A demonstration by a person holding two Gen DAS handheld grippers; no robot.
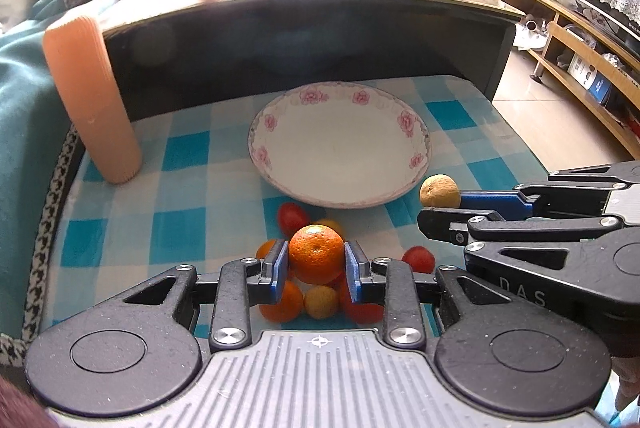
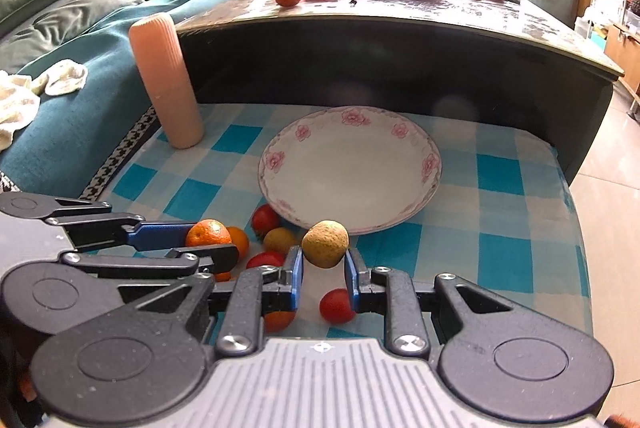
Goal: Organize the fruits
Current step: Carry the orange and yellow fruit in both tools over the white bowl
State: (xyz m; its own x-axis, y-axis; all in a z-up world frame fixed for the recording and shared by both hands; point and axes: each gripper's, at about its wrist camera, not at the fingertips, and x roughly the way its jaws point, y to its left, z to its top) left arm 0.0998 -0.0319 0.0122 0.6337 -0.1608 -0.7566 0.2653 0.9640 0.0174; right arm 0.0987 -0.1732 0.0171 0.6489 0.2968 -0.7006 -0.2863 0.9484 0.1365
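Observation:
My left gripper (image 1: 316, 260) is shut on an orange tangerine (image 1: 317, 253), held just above a pile of small fruits (image 1: 320, 302) on the checked cloth. From the right wrist view the same left gripper (image 2: 200, 242) and its tangerine (image 2: 208, 233) show at the left. A brownish-yellow round fruit (image 2: 325, 242) is clamped in my right gripper (image 2: 323, 260), in front of the plate's near rim. In the left wrist view that right gripper (image 1: 444, 206) comes in from the right with the fruit (image 1: 439, 191). The white flowered plate (image 1: 340, 144) (image 2: 352, 168) lies empty behind both.
A peach ribbed cylinder (image 1: 90, 96) (image 2: 168, 84) stands at the cloth's back left. Red tomatoes (image 2: 336, 305), small oranges and yellow fruits lie loose on the blue-checked cloth (image 2: 500, 228). A dark glass table (image 2: 400, 40) overhangs behind, carrying more fruit. A sofa with a teal blanket (image 2: 80, 76) lies left.

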